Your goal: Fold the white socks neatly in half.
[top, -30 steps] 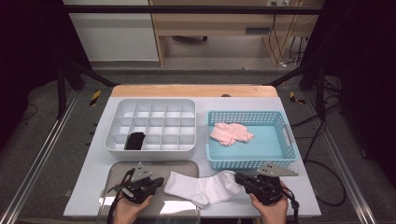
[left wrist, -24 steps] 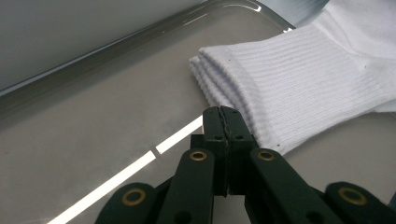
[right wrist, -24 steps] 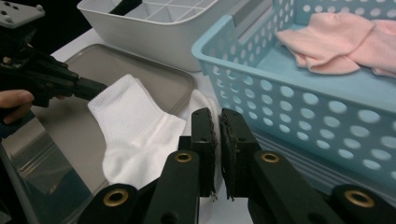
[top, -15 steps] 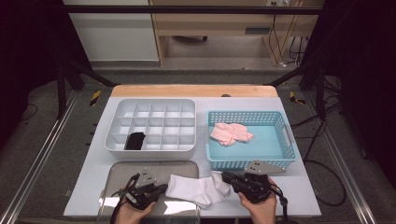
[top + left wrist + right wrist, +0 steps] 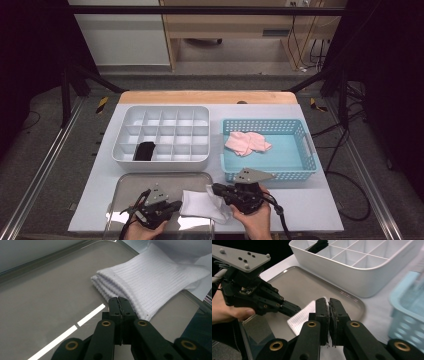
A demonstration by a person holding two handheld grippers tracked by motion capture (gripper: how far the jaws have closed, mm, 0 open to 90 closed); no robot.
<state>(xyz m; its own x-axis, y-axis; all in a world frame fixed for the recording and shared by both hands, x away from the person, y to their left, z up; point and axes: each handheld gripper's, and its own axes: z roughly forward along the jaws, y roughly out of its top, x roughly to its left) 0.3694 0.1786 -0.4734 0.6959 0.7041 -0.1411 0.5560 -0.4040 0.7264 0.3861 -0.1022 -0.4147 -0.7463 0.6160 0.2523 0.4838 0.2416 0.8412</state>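
A white ribbed sock (image 5: 200, 204) lies folded, partly on the metal tray (image 5: 150, 181) and partly on the table at the front. My left gripper (image 5: 177, 204) is at its left end, jaws shut on the cuff edge. In the left gripper view the left gripper (image 5: 120, 300) pinches the layered cuff of the sock (image 5: 155, 282) over the tray (image 5: 50, 302). My right gripper (image 5: 216, 189) holds the sock's right end, lifted and brought leftward. In the right gripper view the right gripper (image 5: 329, 301) is shut with a bit of white at its tips, above the sock (image 5: 299, 317).
A white compartment organiser (image 5: 160, 162) stands behind the tray, with a black item (image 5: 145, 150) in a front-left cell. To its right is a blue basket (image 5: 300, 172) holding a pink cloth (image 5: 246, 142). Bare table lies right of my right hand.
My right gripper has moved left toward the left gripper with the sock's end, so the stretched-out sock is now folded and shorter. The left gripper has barely shifted.
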